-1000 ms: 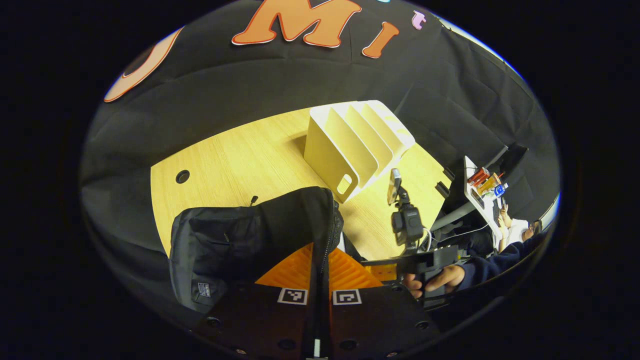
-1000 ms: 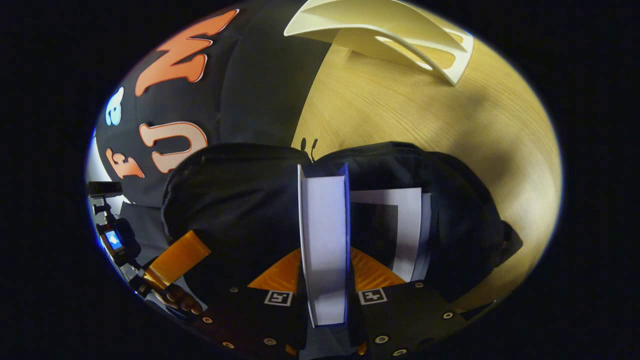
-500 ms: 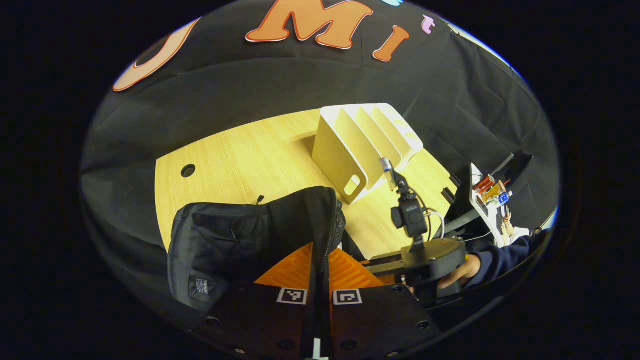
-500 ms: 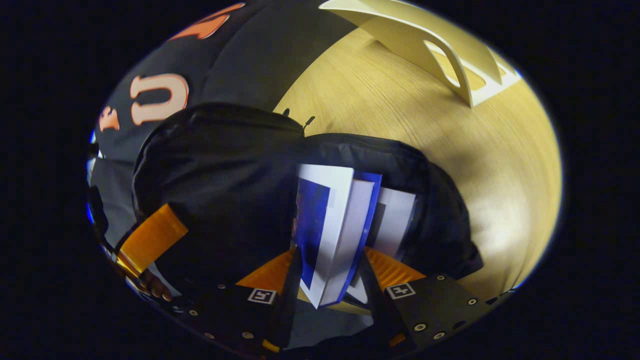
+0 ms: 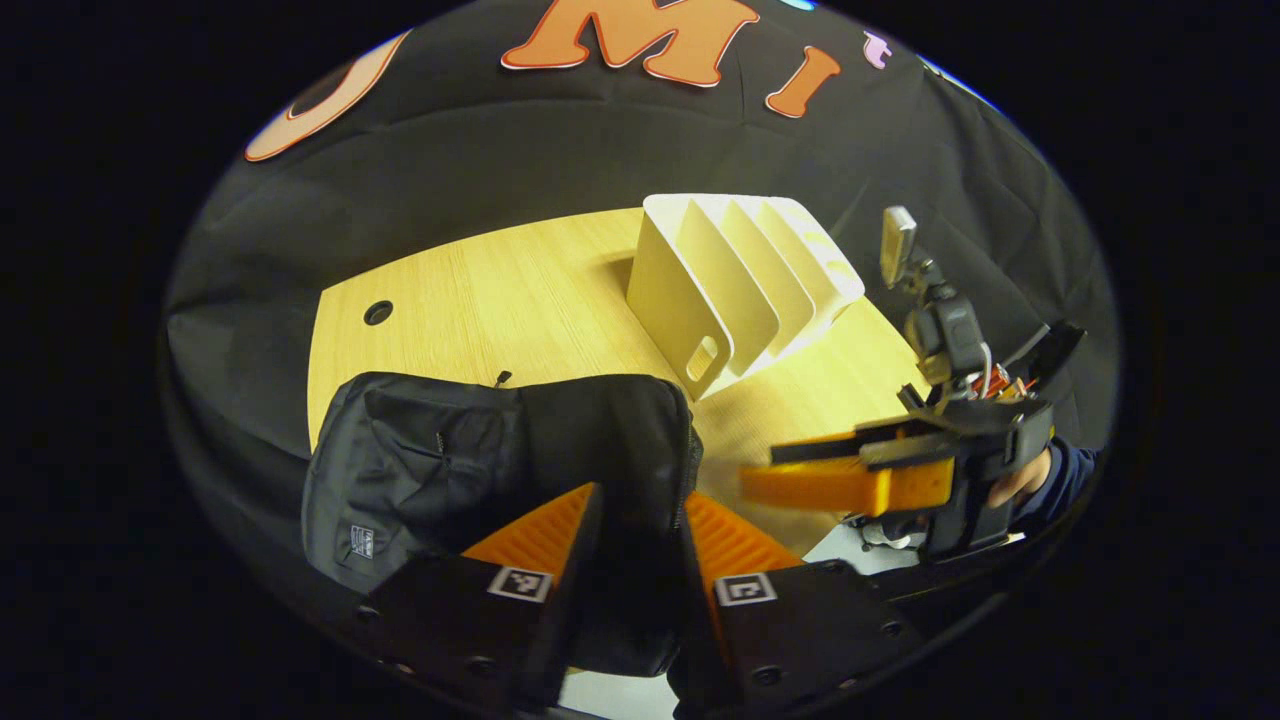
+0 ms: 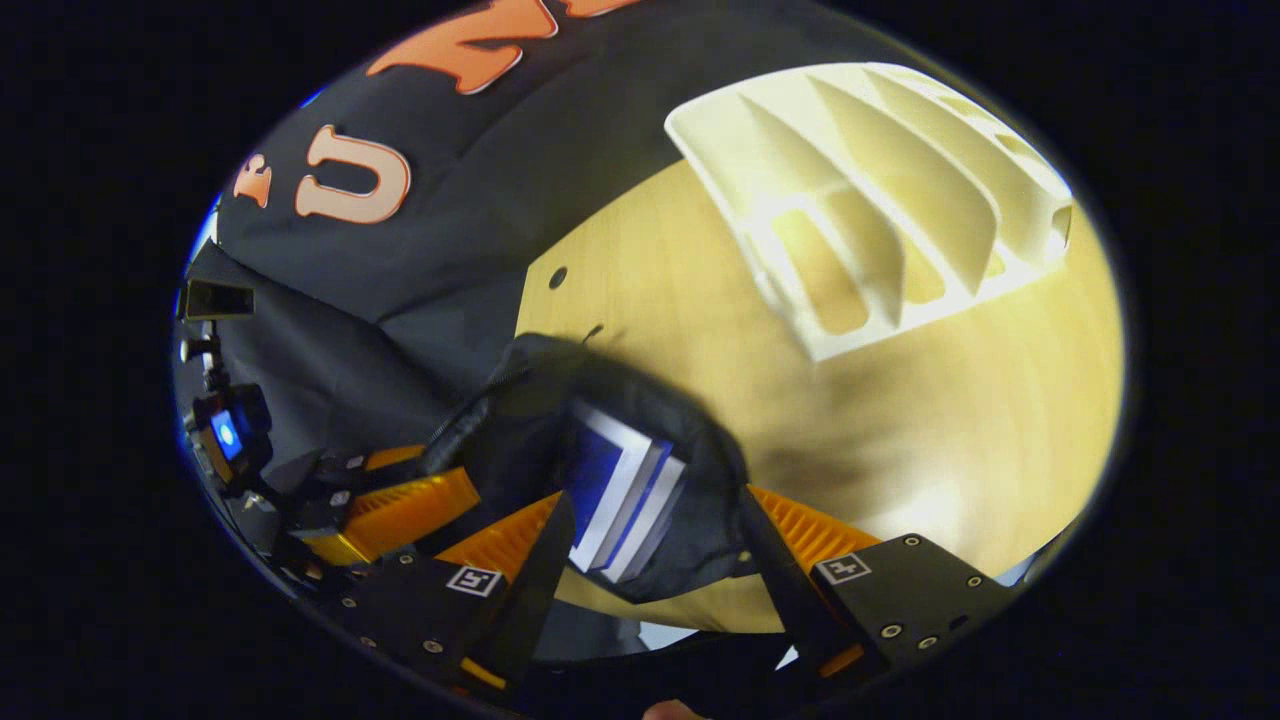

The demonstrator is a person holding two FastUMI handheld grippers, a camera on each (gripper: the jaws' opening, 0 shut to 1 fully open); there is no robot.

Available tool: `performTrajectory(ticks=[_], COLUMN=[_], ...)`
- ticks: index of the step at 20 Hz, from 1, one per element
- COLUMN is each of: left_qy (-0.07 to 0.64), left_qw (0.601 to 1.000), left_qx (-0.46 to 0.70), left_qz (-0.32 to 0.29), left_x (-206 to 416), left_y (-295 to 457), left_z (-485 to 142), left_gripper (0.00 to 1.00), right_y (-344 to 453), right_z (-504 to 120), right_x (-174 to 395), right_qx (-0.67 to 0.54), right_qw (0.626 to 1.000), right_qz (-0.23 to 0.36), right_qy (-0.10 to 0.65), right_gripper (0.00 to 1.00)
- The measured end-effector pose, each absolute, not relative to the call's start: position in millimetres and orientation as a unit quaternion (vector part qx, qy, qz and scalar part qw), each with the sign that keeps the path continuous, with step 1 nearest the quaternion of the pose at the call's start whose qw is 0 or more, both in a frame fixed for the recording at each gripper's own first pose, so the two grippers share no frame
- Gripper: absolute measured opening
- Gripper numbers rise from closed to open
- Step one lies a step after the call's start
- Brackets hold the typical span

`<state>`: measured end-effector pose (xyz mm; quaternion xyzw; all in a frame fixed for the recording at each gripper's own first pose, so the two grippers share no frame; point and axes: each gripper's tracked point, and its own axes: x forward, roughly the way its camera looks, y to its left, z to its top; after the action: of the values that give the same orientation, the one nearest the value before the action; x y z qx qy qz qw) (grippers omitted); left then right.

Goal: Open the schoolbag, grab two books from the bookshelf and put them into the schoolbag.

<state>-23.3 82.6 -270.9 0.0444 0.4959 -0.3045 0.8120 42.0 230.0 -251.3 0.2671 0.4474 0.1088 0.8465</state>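
Black nylon made up the schoolbag (image 5: 480, 460), which lay on the pale wooden table (image 5: 520, 300) at about seven o'clock in my left gripper view. My left gripper (image 5: 640, 530) had its orange fingers spread apart, with the bag's zipped edge lying loose between them, not pinched. In my right gripper view, my right gripper (image 6: 650, 530) was also released, fingers wide and empty. Just beyond them, two blue-and-white books (image 6: 620, 490) stood inside the bag's open mouth (image 6: 700, 470). The cream bookshelf (image 6: 880, 200), its slots bare, sat at one o'clock, well apart from the bag. I judged both books delivered and the packing step essentially done. What I thought remained was to draw both grippers back cleanly, without snagging fabric or tipping the books out.
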Motion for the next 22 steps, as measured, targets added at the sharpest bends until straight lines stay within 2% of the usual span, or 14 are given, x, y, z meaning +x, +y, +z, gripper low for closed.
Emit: performTrajectory(ticks=[2, 4, 5, 6, 11, 12, 14, 22], left_qy=[0.505, 0.502, 0.497, 0.492, 0.442, 0.443, 0.425, 0.295], left_qw=[0.81, 0.814, 0.817, 0.819, 0.853, 0.853, 0.865, 0.938], left_qx=[0.042, 0.033, 0.03, 0.031, 0.042, 0.033, 0.027, -0.004], left_qz=[-0.295, -0.291, -0.292, -0.294, -0.274, -0.274, -0.267, -0.183], left_x=[-21, -33, -29, -31, -24, -30, -34, -22], left_y=[75, 59, 53, 45, 3, -9, -27, -91], left_z=[-272, -278, -266, -263, -239, -235, -222, -155], left_gripper=[0.68, 0.78, 0.8, 0.96, 0.98, 0.96, 0.99, 0.99], right_y=[197, 167, 152, 139, 83, 69, 48, 12], right_z=[-242, -229, -223, -217, -178, -168, -141, -55], right_x=[48, 52, 55, 58, 81, 79, 78, 60], right_qx=[0.261, 0.26, 0.255, 0.247, 0.168, 0.153, 0.125, 0.02], right_qw=[0.858, 0.868, 0.875, 0.884, 0.931, 0.939, 0.955, 0.987], right_qz=[0.092, 0.076, 0.068, 0.062, 0.029, 0.024, 0.019, 0.046], right_qy=[0.432, 0.416, 0.405, 0.393, 0.323, 0.306, 0.268, 0.152], right_gripper=[0.98, 0.98, 0.98, 0.98, 0.98, 0.98, 0.98, 0.98])
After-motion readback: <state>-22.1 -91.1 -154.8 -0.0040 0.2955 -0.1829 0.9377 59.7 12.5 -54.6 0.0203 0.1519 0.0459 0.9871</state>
